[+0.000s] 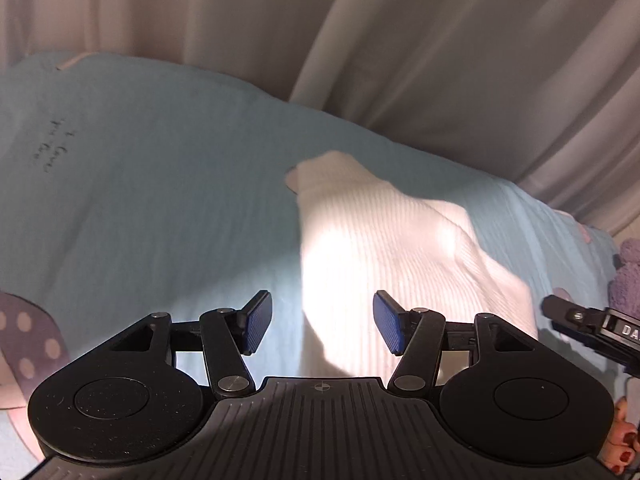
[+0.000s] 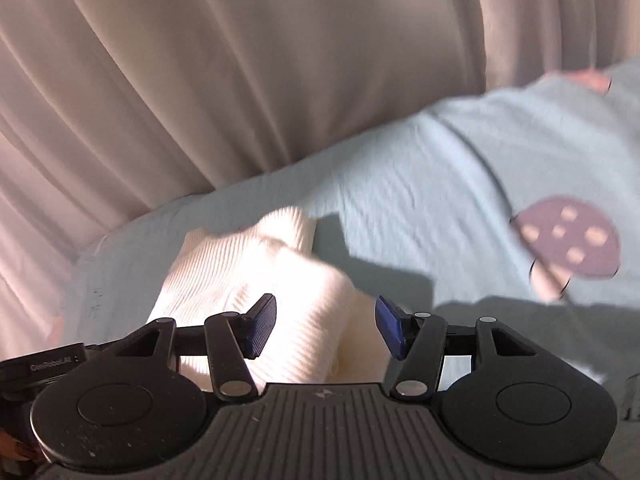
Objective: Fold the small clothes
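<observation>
Centrally, a white ribbed garment (image 1: 384,240) lies crumpled on a pale blue bedsheet (image 1: 160,200); no container appears in either view. Left hand-held gripper (image 1: 323,325): blue-padded fingers (image 1: 258,322) spread wide apart, nothing between them, poised over the near edge of the garment, whether touching cannot be told. Right hand-held gripper (image 2: 326,326): fingers (image 2: 262,326) likewise wide apart and holding nothing, with the white ribbed garment (image 2: 256,280) directly beneath and ahead of them. From the left wrist view, the right hand-held gripper (image 1: 592,328) enters at the right edge, just beside the garment. The bedsheet (image 2: 420,200) carries a purple mushroom print with pale dots (image 2: 568,236) and, in the left wrist view, a patch of dark handwriting (image 1: 52,148). A purple plush item (image 1: 628,272) sits at the far right of the bed. Behind the bed hang pale pleated curtains (image 2: 240,80), also seen from the left wrist (image 1: 440,40). Both views are motion-blurred.
</observation>
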A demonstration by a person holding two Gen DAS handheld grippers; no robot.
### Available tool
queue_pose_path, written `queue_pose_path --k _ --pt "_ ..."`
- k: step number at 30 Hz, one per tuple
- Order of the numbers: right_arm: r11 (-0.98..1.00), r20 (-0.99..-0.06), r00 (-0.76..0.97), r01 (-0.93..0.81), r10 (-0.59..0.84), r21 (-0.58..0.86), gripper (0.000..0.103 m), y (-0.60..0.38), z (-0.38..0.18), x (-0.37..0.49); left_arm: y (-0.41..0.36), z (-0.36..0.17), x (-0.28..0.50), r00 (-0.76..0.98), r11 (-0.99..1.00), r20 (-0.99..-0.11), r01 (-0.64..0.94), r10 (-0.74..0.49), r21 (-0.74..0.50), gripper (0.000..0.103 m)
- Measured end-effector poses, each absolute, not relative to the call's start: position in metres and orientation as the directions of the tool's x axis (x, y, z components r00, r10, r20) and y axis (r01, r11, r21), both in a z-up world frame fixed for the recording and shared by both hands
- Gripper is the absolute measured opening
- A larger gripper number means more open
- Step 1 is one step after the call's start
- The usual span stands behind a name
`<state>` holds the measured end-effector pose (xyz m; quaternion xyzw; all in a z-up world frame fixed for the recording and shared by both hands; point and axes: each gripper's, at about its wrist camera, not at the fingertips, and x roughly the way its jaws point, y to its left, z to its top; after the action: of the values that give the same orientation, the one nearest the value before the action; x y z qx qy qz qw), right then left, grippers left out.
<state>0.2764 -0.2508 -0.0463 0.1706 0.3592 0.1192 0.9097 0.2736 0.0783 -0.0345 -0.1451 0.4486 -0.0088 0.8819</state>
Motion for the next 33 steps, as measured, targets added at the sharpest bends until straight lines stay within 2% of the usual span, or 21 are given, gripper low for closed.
queue_pose_path --k 1,3,5,8,10,12,16,19,23,25,29,33 --pt "0.905 -0.592 0.716 -0.136 0.370 0.403 0.055 -0.241 -0.041 0.275 0.079 -0.032 0.275 0.614 0.958 -0.780 -0.134 -0.121 -0.254 0.063" --pt "0.869 -0.576 0.673 -0.219 0.464 0.444 0.044 -0.215 -0.039 0.286 0.079 -0.031 0.280 0.633 0.954 -0.768 -0.161 -0.098 -0.254 0.068" --pt "0.856 -0.604 0.616 -0.267 0.505 0.444 0.029 -0.186 -0.049 0.310 0.072 -0.033 0.289 0.648 0.948 -0.759 -0.200 -0.063 -0.249 0.069" --pt "0.897 -0.653 0.618 -0.253 0.439 0.363 0.023 -0.154 -0.068 0.335 0.057 -0.046 0.307 0.629 0.950 -0.772 -0.288 0.093 -0.120 0.070" --pt "0.925 -0.651 0.658 -0.250 0.378 0.285 0.022 -0.144 -0.076 0.339 0.054 -0.057 0.319 0.618 0.938 -0.772 -0.335 0.148 -0.088 0.070" --pt "0.947 -0.631 0.706 -0.232 0.322 0.223 0.020 -0.146 -0.081 0.333 0.050 -0.066 0.331 0.636 0.932 -0.757 -0.347 0.150 -0.107 0.071" --pt "0.957 -0.591 0.753 -0.204 0.289 0.208 0.013 -0.153 -0.091 0.340 0.032 -0.077 0.350 0.680 0.947 -0.721 -0.303 0.133 -0.112 0.077" --pt "0.966 -0.578 0.775 -0.185 0.255 0.179 0.009 -0.156 -0.095 0.344 0.021 -0.083 0.361 0.683 0.963 -0.724 -0.249 0.099 -0.103 0.084" --pt "0.959 -0.561 0.785 -0.152 0.264 0.238 0.006 -0.166 -0.103 0.356 0.017 -0.089 0.377 0.661 0.969 -0.744 -0.233 0.095 -0.083 0.097" --pt "0.957 -0.553 0.793 -0.122 0.254 0.265 0.001 -0.174 -0.106 0.358 0.018 -0.091 0.384 0.644 0.970 -0.761 -0.225 0.074 -0.096 0.099" --pt "0.963 -0.559 0.802 -0.073 0.210 0.258 0.000 -0.178 -0.108 0.361 0.025 -0.095 0.387 0.642 0.963 -0.765 -0.226 0.036 -0.145 0.102" --pt "0.968 -0.572 0.792 -0.096 0.215 0.231 0.000 -0.172 -0.095 0.352 0.037 -0.090 0.374 0.633 0.957 -0.774 -0.208 -0.024 -0.200 0.098"
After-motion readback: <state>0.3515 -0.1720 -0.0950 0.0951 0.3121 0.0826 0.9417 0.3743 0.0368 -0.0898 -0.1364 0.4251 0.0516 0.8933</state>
